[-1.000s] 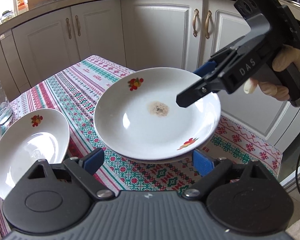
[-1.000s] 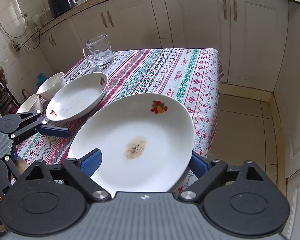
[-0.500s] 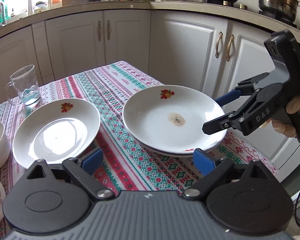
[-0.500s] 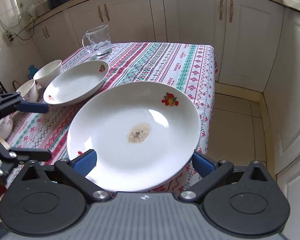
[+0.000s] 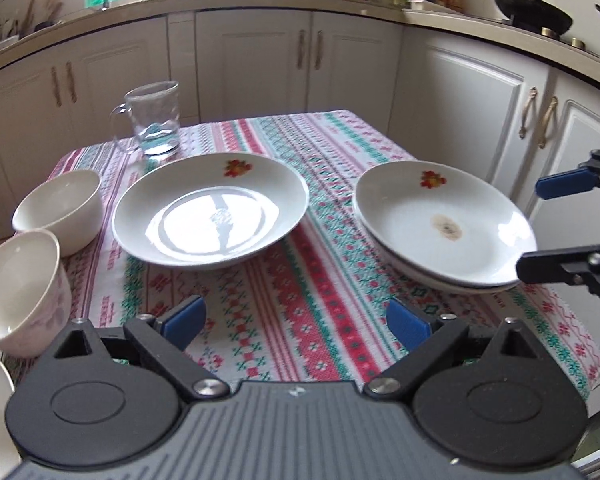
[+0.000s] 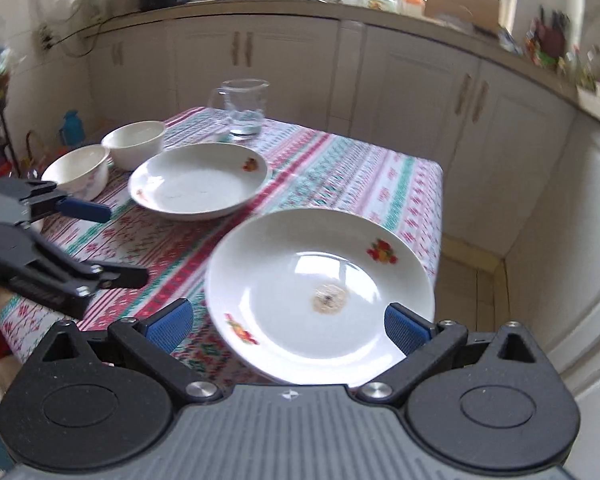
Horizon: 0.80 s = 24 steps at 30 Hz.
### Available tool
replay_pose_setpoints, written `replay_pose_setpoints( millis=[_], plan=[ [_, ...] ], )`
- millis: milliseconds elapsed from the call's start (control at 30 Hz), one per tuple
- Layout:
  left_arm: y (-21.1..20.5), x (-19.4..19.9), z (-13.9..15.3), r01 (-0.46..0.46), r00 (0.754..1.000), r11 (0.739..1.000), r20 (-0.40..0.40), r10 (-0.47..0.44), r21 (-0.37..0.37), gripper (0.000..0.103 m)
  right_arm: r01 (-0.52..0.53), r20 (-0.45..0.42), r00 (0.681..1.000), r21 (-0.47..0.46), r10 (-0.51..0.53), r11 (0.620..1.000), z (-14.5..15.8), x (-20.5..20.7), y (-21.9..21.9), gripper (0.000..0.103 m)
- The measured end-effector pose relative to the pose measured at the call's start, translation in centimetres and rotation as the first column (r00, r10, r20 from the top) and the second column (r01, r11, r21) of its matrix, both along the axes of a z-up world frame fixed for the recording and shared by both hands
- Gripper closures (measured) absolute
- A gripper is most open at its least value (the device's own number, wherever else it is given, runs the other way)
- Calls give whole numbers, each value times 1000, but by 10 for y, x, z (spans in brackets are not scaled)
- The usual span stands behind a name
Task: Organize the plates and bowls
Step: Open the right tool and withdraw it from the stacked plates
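The stained plate sits on top of another plate near the table's right corner, its rim close to the tablecloth edge on the side facing the cabinets; in the right wrist view the same stained plate hangs partly past the table edge over the floor. The clean plate lies flat toward the middle of the table, well apart from the stack, with a broad strip of bare cloth between them. Two bowls stand just beside its left rim, close together, the nearer bowl by the left table edge; a glass mug stands behind the plate near the far edge. The right gripper comes in from the right, level with the stack, fingers spread wide, the lower finger just beside the stack's rim; whether it touches cannot be told. From its own camera the right gripper has the stained plate's near rim lying between its parted blue pads, not pinched. The left gripper hovers over the near strip of cloth, fingers apart and empty, pointed between the two plates; in the right view the left gripper reaches in low over the table's left side.
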<state>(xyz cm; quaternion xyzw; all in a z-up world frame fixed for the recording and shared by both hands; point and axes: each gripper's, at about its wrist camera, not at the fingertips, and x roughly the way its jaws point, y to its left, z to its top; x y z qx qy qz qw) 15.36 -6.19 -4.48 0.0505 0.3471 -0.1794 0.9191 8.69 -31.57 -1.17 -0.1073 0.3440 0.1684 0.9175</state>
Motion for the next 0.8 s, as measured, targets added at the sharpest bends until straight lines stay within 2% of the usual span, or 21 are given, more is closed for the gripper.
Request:
replay_pose_setpoints(
  millis=[167, 367, 467, 633, 800],
  plan=[
    [4, 10, -13, -66, 997, 997, -30, 68, 35, 6, -60, 41, 997, -47, 62, 997, 7, -8, 22, 0],
    [7, 24, -26, -101, 993, 994, -52, 104, 50, 6, -118, 24, 993, -19, 119, 993, 9, -4, 35, 0],
    [7, 32, -31, -103, 992, 994, -66, 106, 47, 6, -132, 14, 991, -5, 132, 991, 7, 3, 39, 0],
    [6, 42, -34, -106, 993, 993, -52, 108, 41, 1, -133, 3, 991, 12, 133, 991, 7, 21, 41, 0],
    [6, 52, -35, -121, 992, 992, -39, 123, 36, 0, -135, -15, 991, 0, 135, 991, 5, 45, 45, 0]
  ],
)
